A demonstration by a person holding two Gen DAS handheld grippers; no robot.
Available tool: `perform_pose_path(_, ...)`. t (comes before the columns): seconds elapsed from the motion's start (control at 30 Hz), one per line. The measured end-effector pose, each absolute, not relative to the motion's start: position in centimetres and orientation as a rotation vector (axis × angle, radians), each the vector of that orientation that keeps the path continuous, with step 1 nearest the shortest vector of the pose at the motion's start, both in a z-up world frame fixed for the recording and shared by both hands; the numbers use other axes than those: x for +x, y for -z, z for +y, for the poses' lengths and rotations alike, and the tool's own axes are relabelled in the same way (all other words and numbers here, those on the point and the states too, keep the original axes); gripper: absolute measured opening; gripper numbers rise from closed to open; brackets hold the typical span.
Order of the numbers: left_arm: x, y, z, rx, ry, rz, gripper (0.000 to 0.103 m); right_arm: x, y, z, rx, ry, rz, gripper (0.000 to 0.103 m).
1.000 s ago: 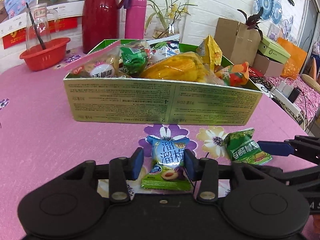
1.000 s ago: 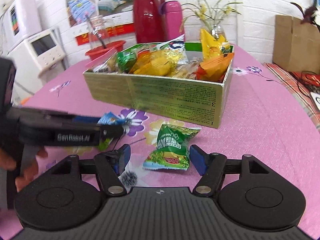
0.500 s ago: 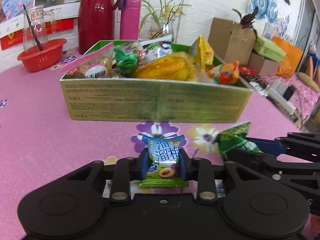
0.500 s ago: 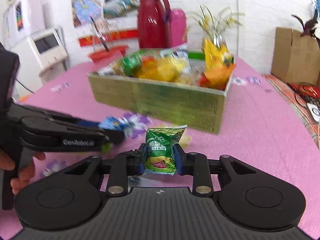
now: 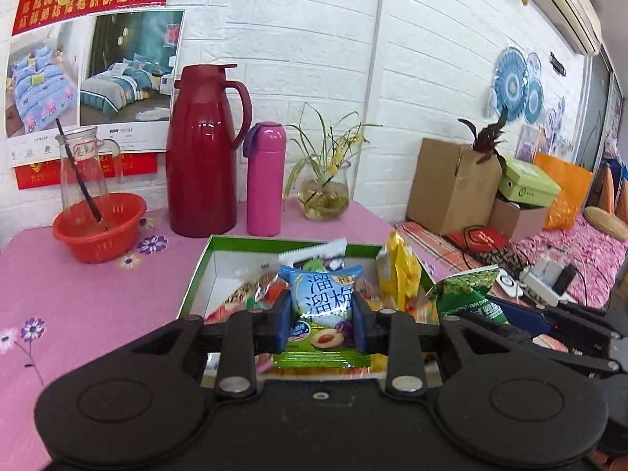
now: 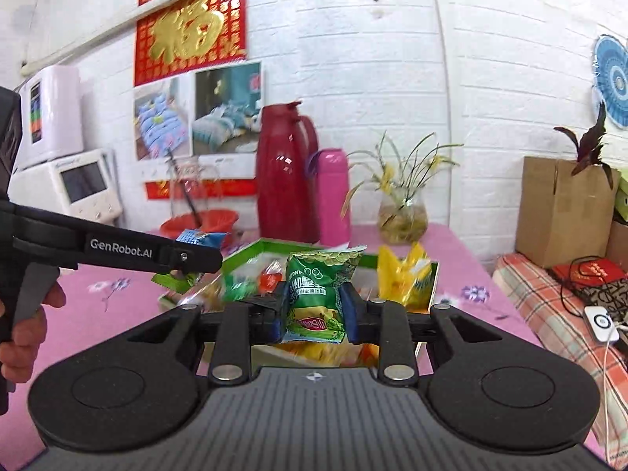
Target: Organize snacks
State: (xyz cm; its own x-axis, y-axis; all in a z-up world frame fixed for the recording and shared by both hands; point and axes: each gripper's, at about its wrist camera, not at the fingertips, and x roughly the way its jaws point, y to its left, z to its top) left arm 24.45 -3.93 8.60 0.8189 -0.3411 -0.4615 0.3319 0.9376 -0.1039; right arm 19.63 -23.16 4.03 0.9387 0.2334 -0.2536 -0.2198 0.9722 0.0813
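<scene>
Both tongs are clamped on snacks. The left gripper (image 5: 321, 327) pinches a blue plum-candy packet (image 5: 324, 310) between its blue pads, and the right gripper (image 6: 313, 316) squeezes a green crinkled snack bag (image 6: 316, 294); each packet is held upright above the open green-rimmed cardboard box (image 5: 204, 271). Its jaws closed within the last second. That box sits on a pink flowered tablecloth (image 5: 78, 298) and holds a loose heap of wrapped snacks, among them a yellow foil bag (image 5: 398, 271) standing at its right side. Behind it on the cloth, against a white brick wall (image 5: 306, 39), are a red plastic basket (image 5: 98, 223) with a clear glass jug (image 5: 84, 172) in it, a dark red thermos jug (image 5: 202, 153), a pink flask (image 5: 265, 180) and a glass vase of grassy plants (image 5: 324, 192). A brown carton (image 5: 451, 188) stands off to the right.
</scene>
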Motion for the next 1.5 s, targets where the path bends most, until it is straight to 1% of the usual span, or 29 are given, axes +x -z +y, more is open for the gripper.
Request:
perform_pose_path(0.13,27.3,-8.7,-4.5,-0.029,0.342,0.496,0.062,22.5,-3.5,-23.8,0.061,-0.192,0.239,0.049)
perform_pose_path(0.3,30.7,-6.9,-5.3,-0.023,0.337,0.54,0.062,25.5,-2.0,-24.4,0.093,-0.177,0.268,0.05)
perform_pose_path(0.37,31.8,-6.0,-5.4,-0.021,0.341,0.558,0.065,26.3,-1.1,-24.4,0.085,-0.167,0.283,0.051)
perform_pose_path(0.4,32.2,-5.5,-5.5,-0.018,0.345,0.558,0.078,26.5,-0.7,-24.3,0.074,-0.159,0.279,0.06)
perform_pose_path(0.43,32.4,-5.1,-5.4,-0.015,0.347,0.561,0.093,26.6,-0.4,-24.3,0.056,-0.153,0.273,0.071)
perform_pose_path(0.47,32.5,-4.8,-5.4,-0.016,0.341,0.566,0.103,26.5,-0.2,-24.2,0.04,-0.149,0.264,0.098)
perform_pose_path(0.5,32.6,-4.5,-5.3,-0.02,0.325,0.561,0.103,26.3,-0.1,-24.1,0.032,-0.149,0.253,0.103)
perform_pose_path(0.6,32.4,-4.1,-5.3,0.01,0.287,0.524,0.103,26.1,-0.1,-24.1,0.014,-0.169,0.258,0.103)
perform_pose_path(0.77,31.7,-4.8,-4.7,-0.003,0.268,0.535,0.103,25.0,-0.9,-24.3,0.022,-0.181,0.272,0.103)
perform_pose_path(0.93,28.9,-6.2,-3.9,-0.01,0.233,0.523,0.103,21.9,-3.0,-24.6,0.033,-0.17,0.254,0.103)
perform_pose_path(1.07,25.6,-6.9,-2.9,-0.056,0.225,0.516,0.103,18.9,-3.8,-24.4,0.014,-0.147,0.278,0.103)
perform_pose_path(1.27,20.2,-6.6,-2.3,-0.062,0.199,0.517,0.103,14.7,-2.9,-24.0,0.003,-0.158,0.321,0.103)
perform_pose_path(1.5,16.0,-4.5,-2.0,-0.063,0.153,0.549,0.103,11.5,-1.1,-23.5,0.003,-0.151,0.358,0.103)
